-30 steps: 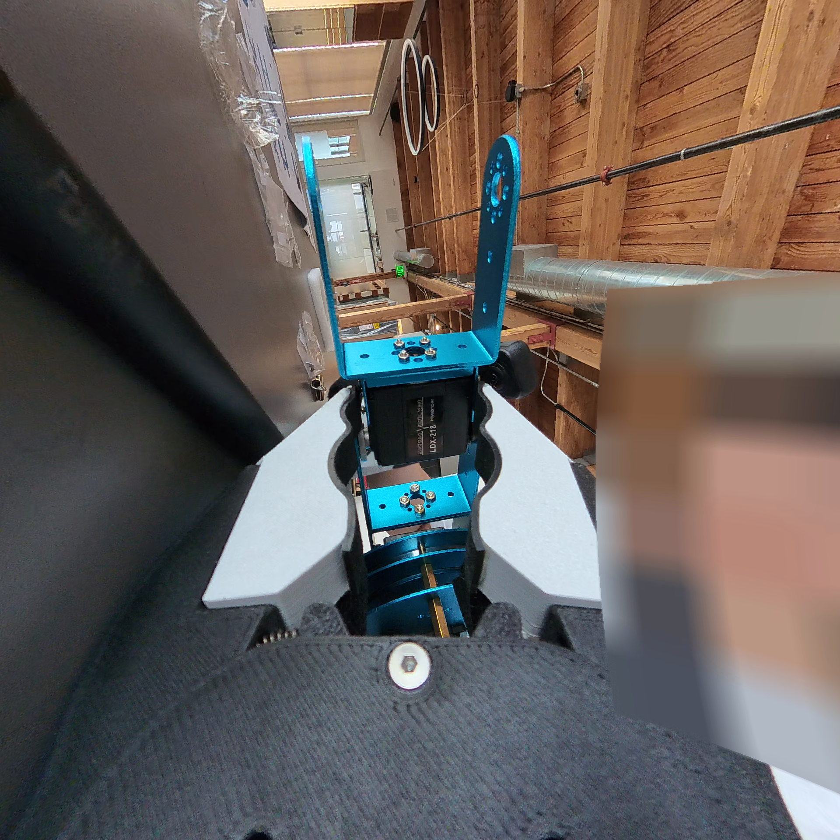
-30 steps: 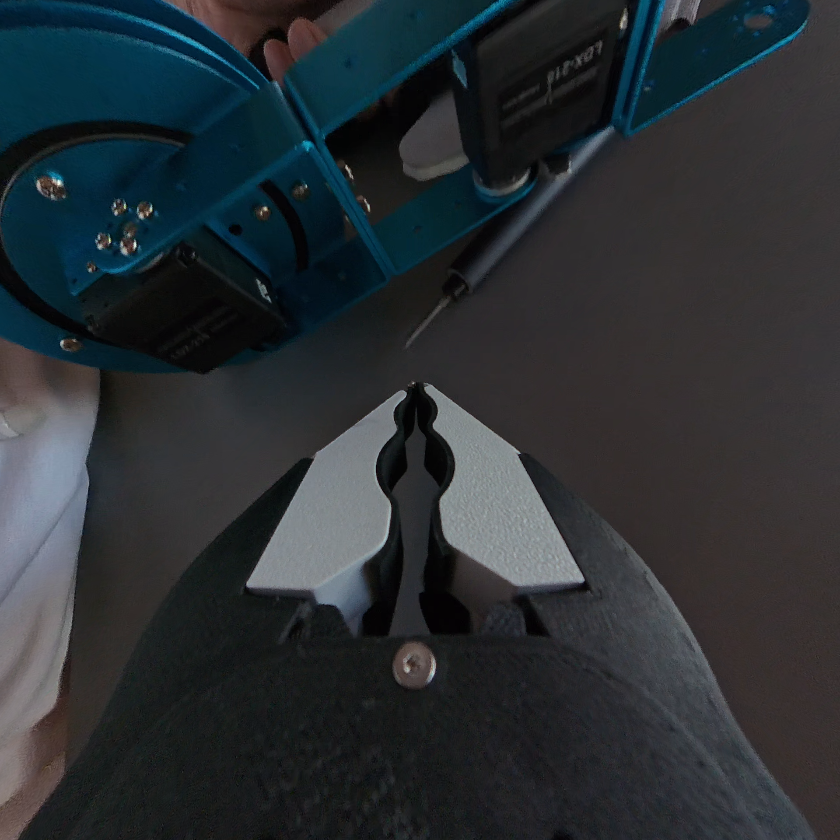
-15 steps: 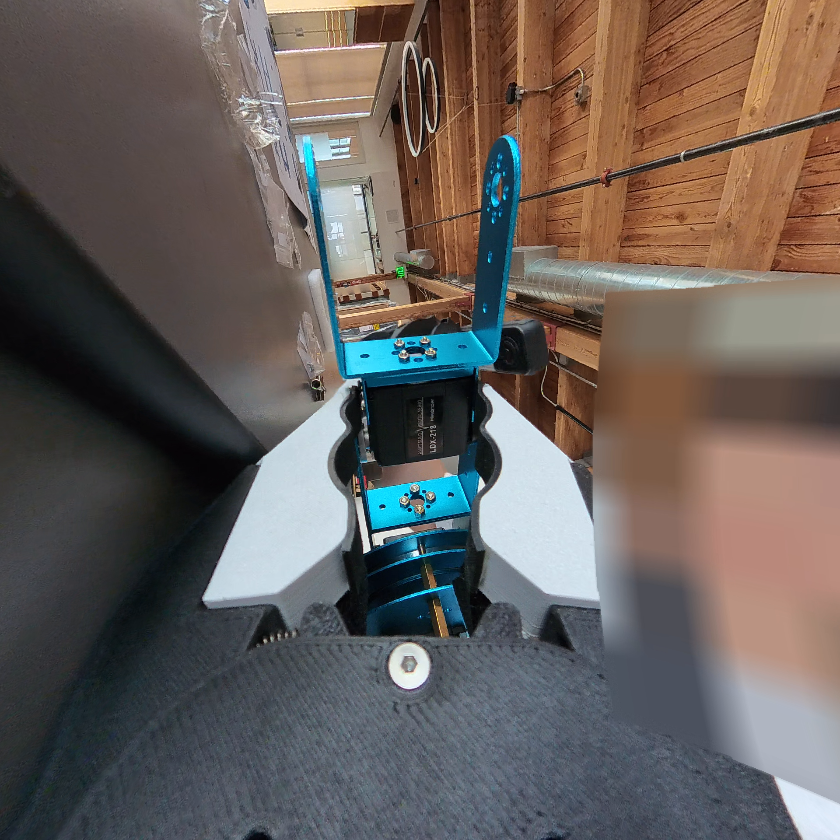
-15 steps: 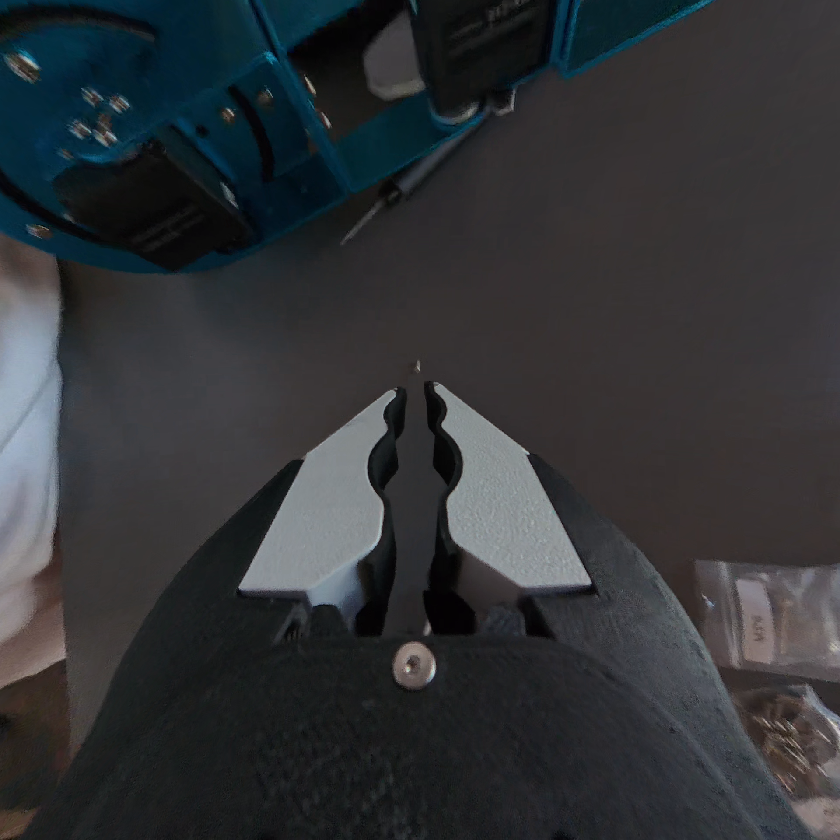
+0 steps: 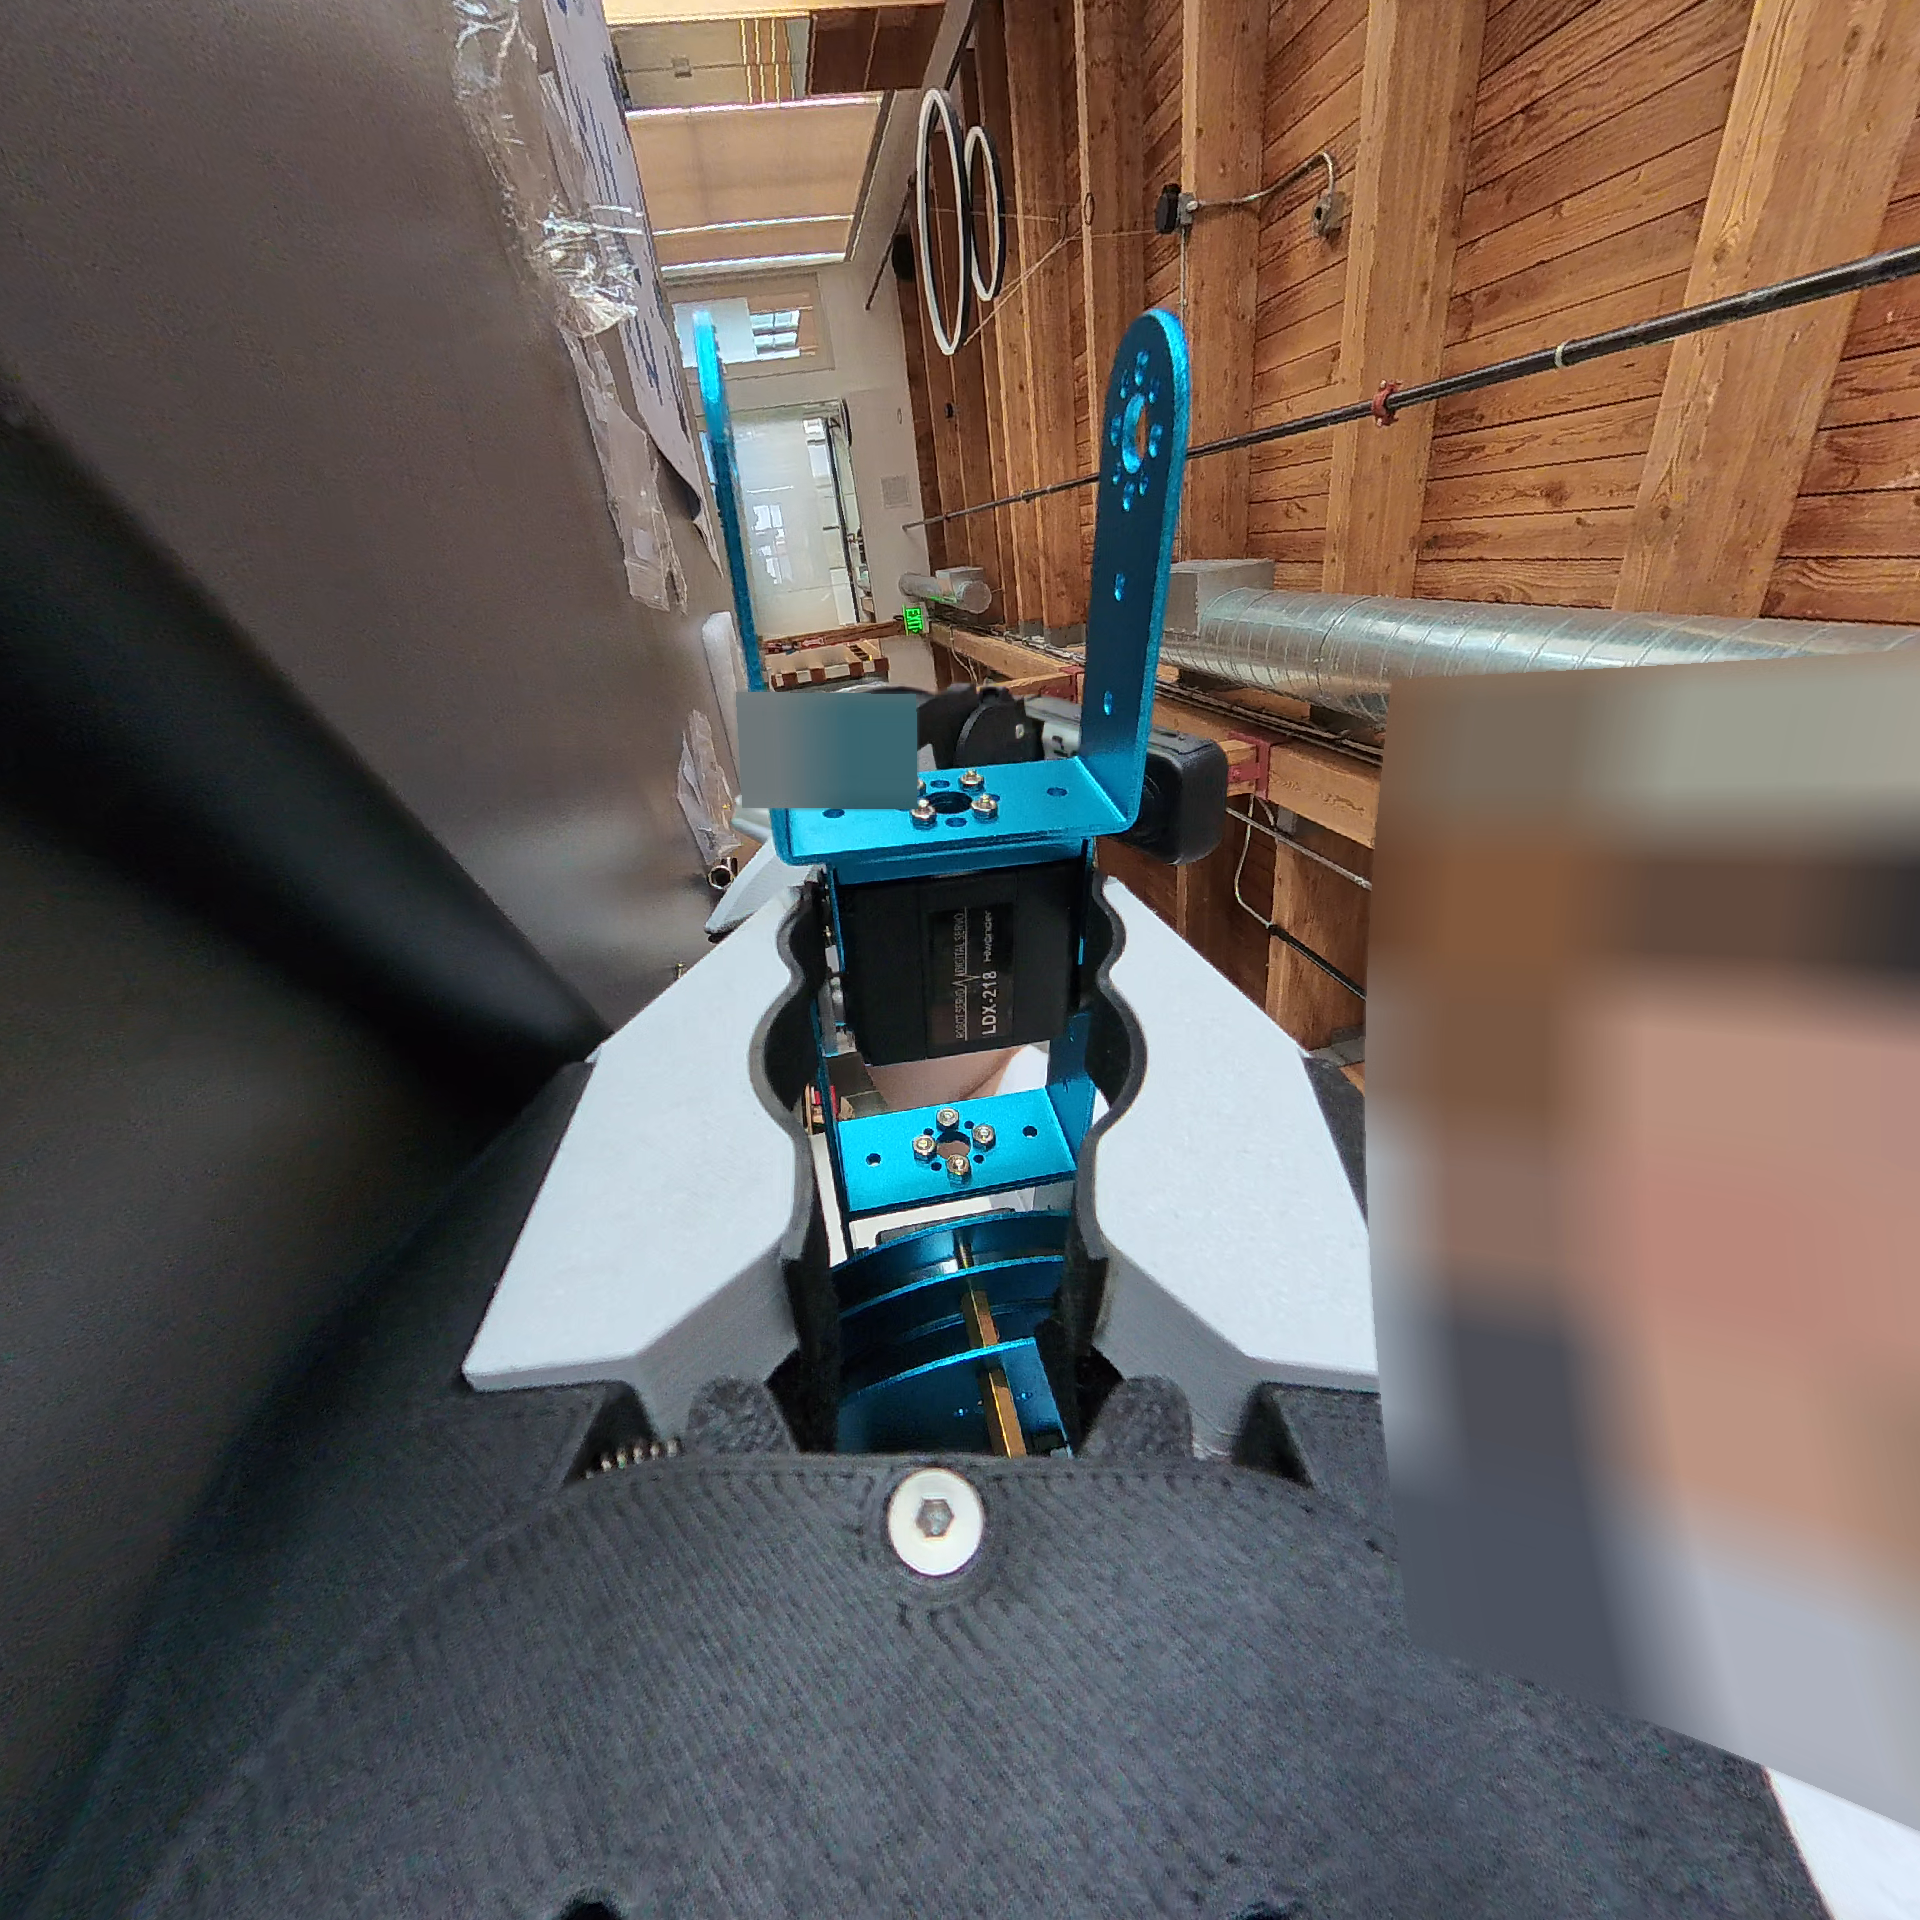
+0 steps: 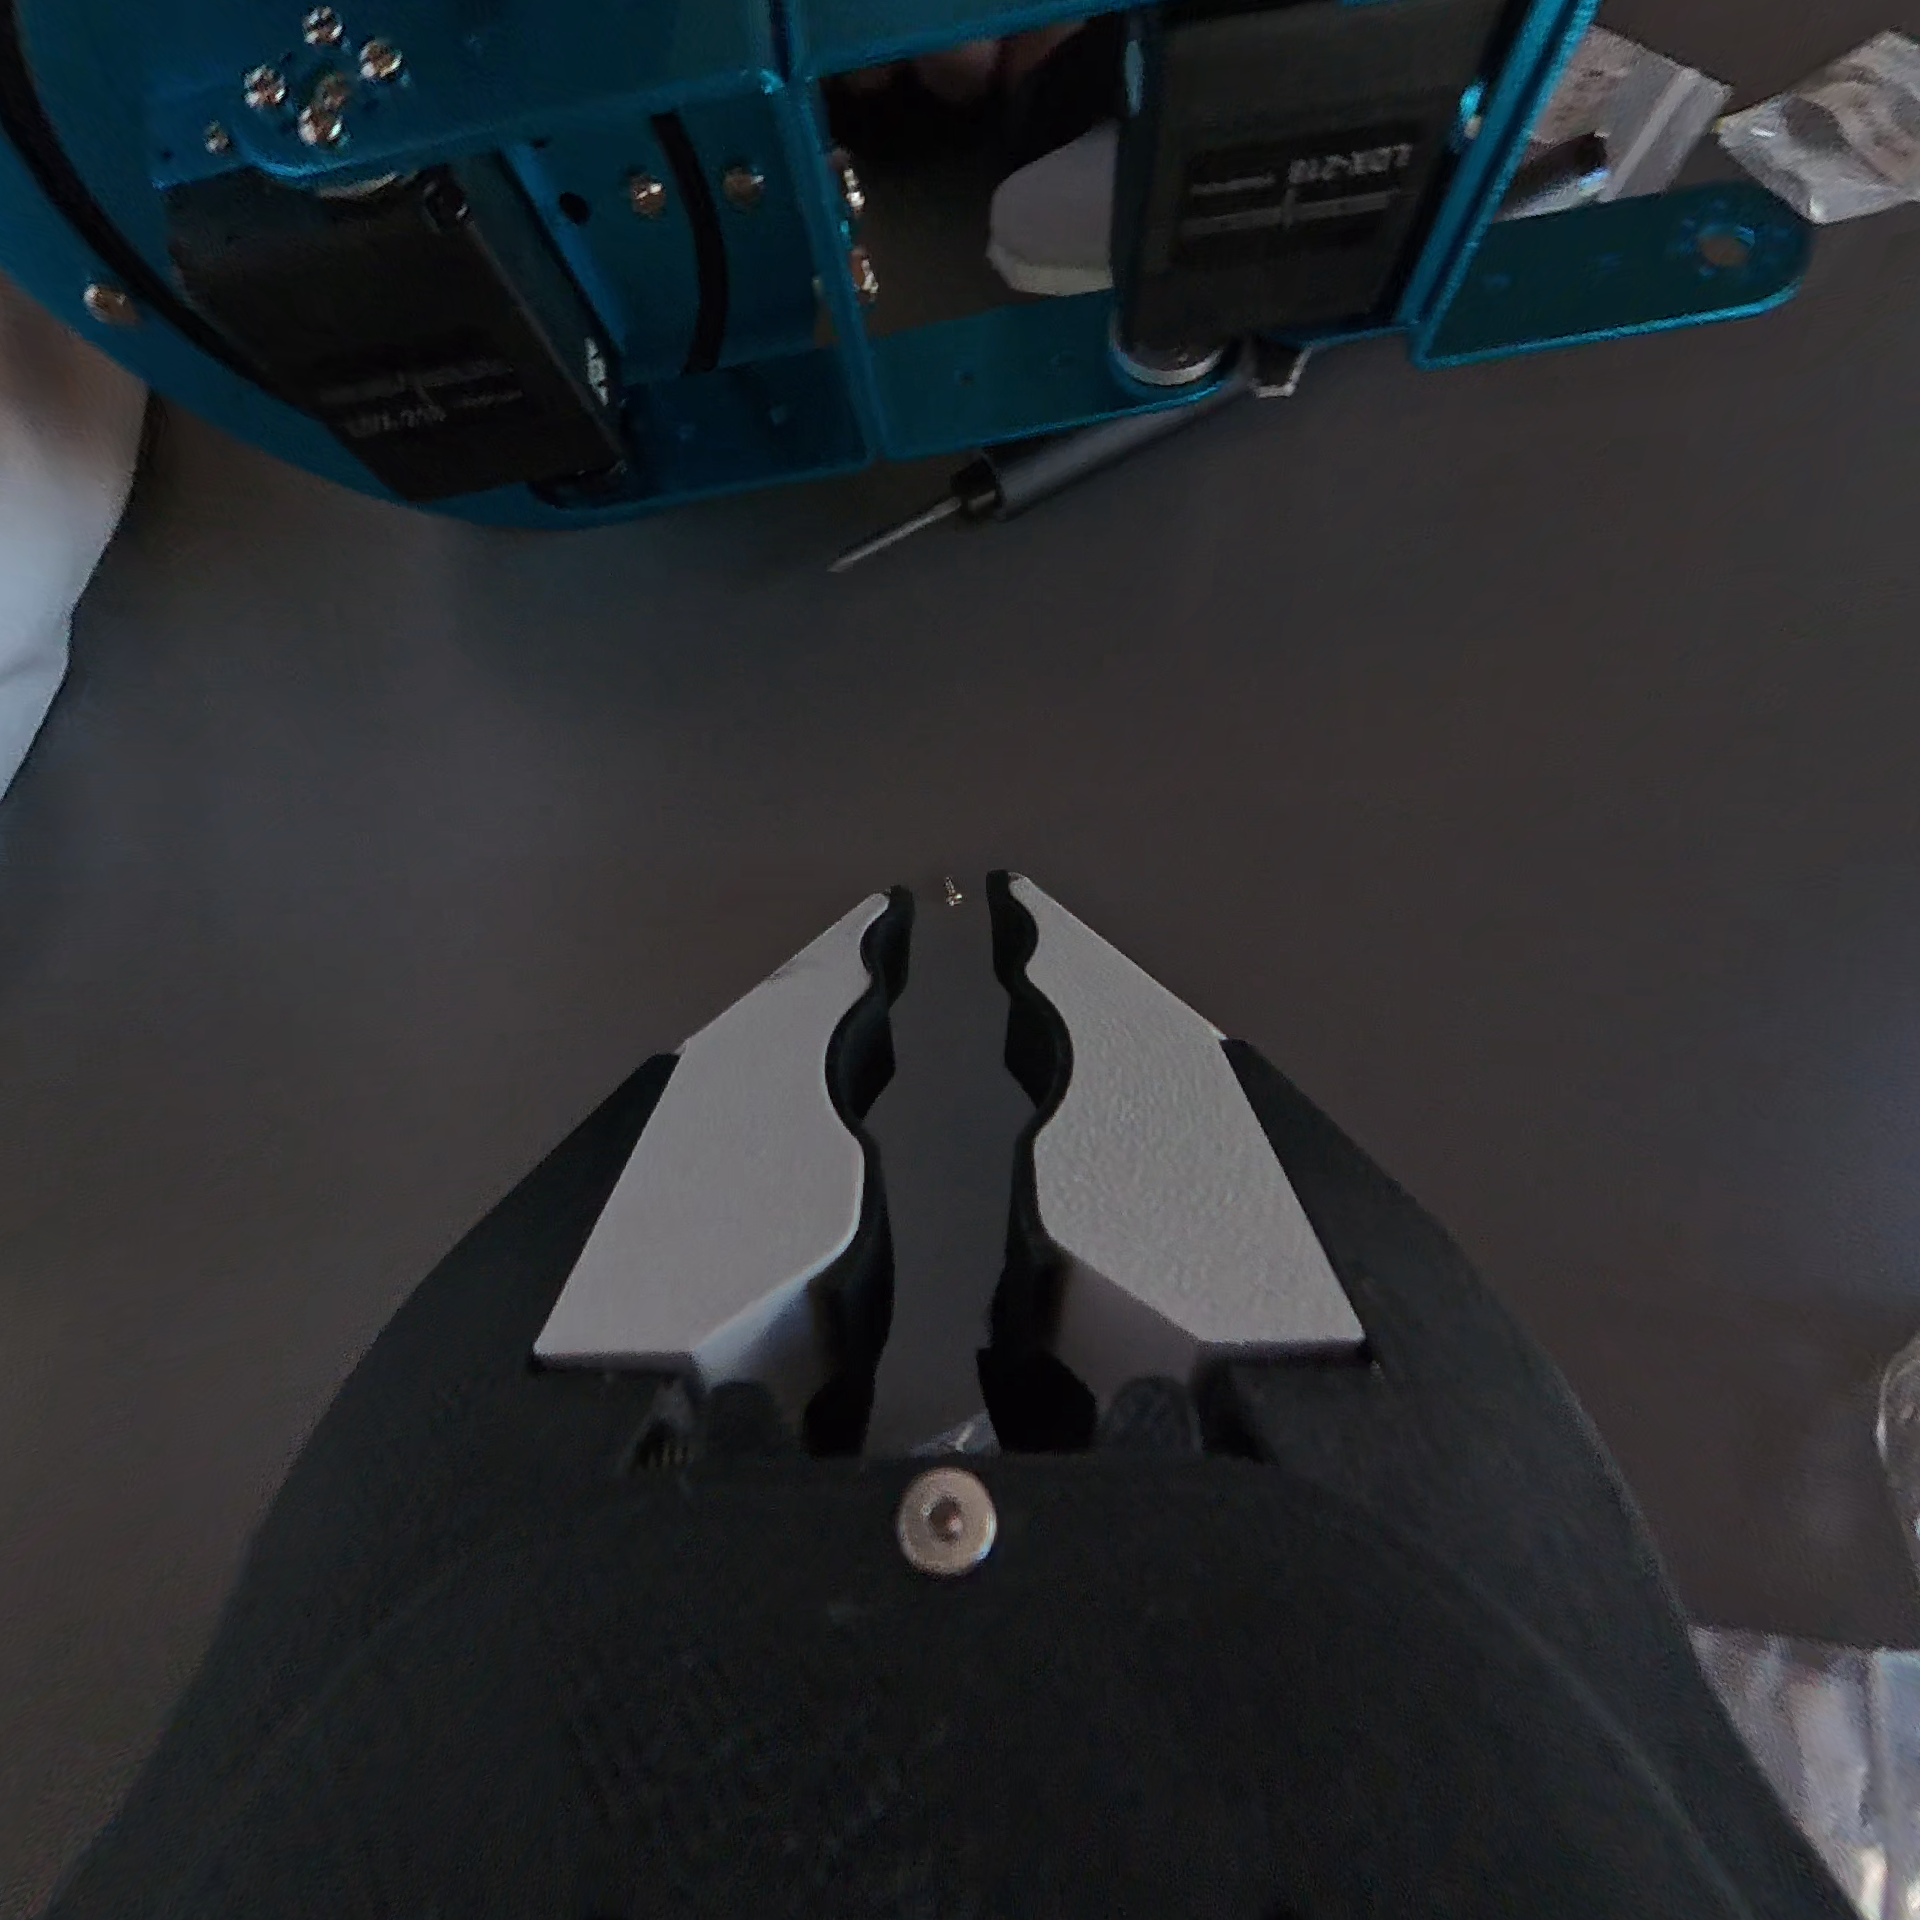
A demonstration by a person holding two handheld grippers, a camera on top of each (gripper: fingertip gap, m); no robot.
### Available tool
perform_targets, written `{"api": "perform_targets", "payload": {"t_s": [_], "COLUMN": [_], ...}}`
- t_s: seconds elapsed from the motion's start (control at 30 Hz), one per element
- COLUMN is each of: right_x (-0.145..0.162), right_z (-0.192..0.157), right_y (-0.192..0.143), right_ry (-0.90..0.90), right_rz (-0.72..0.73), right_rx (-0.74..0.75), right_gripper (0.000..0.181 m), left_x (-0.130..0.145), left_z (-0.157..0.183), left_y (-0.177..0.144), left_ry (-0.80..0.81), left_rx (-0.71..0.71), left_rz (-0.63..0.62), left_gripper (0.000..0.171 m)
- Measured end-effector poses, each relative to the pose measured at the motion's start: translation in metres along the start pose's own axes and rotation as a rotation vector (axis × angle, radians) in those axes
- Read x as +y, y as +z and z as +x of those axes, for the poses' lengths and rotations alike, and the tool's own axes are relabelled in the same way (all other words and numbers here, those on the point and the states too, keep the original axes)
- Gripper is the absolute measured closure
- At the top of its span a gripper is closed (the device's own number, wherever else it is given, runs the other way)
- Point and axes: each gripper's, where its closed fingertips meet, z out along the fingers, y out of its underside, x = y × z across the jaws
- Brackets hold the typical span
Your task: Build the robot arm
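Observation:
My left gripper (image 5: pixel 951 914) is shut on a blue metal servo assembly (image 5: pixel 956 1153), its grey fingers clamped on the sides of the black servo (image 5: pixel 951 966). A blue U-bracket (image 5: pixel 1138 520) rises beyond the fingertips. In the right wrist view the same assembly (image 6: pixel 727 239) lies along the top edge over a dark table (image 6: pixel 1455 779). My right gripper (image 6: pixel 948 888) is slightly open just above the table, with a tiny screw (image 6: pixel 952 891) lying between its fingertips. A thin grey screwdriver (image 6: pixel 1049 478) lies partly under the assembly.
Clear plastic bags of small parts lie at the top right (image 6: pixel 1818 135) and at the bottom right (image 6: pixel 1829 1766) of the right wrist view. A person's white sleeve (image 6: pixel 42 603) is at the left edge. Wooden beams and a metal duct (image 5: pixel 1455 634) fill the left view's background. The left tips stand about 5 cm off the thin grey screwdriver (image 6: pixel 1049 478).
My right gripper has drawn back from the assembly and opened from shut to a narrow gap. The tiny screw now lies on the table between its tips. The left gripper still holds the assembly.

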Motion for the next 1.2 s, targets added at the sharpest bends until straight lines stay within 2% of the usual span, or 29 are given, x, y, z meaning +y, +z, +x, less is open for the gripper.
{"api": "perform_targets", "payload": {"t_s": [0.13, 0.3, 0.47, 0.6, 1.2], "right_x": [0.001, 0.004, -0.003, 0.006, 0.005], "right_z": [-0.003, 0.000, -0.003, -0.002, 0.000], "right_y": [0.002, 0.001, -0.001, 0.000, 0.007], "right_ry": [-0.005, 0.114, 0.309, 0.279, 0.208], "right_rz": [-0.022, -0.003, 0.093, 0.089, 0.086], "right_rx": [-0.111, -0.067, 0.011, 0.111, 0.040], "right_gripper": [0.166, 0.167, 0.165, 0.167, 0.171], "left_x": [0.000, 0.000, 0.000, 0.000, 0.000], "left_z": [0.000, 0.000, 0.000, 0.000, 0.000], "left_y": [-0.001, -0.001, -0.001, 0.000, 0.000], "left_ry": [0.000, 0.000, 0.000, 0.000, 0.000], "left_rx": [-0.001, -0.002, -0.002, -0.002, -0.001], "left_rz": [0.002, 0.004, 0.002, 0.001, 0.003], "left_gripper": [0.122, 0.122, 0.122, 0.122, 0.122]}}
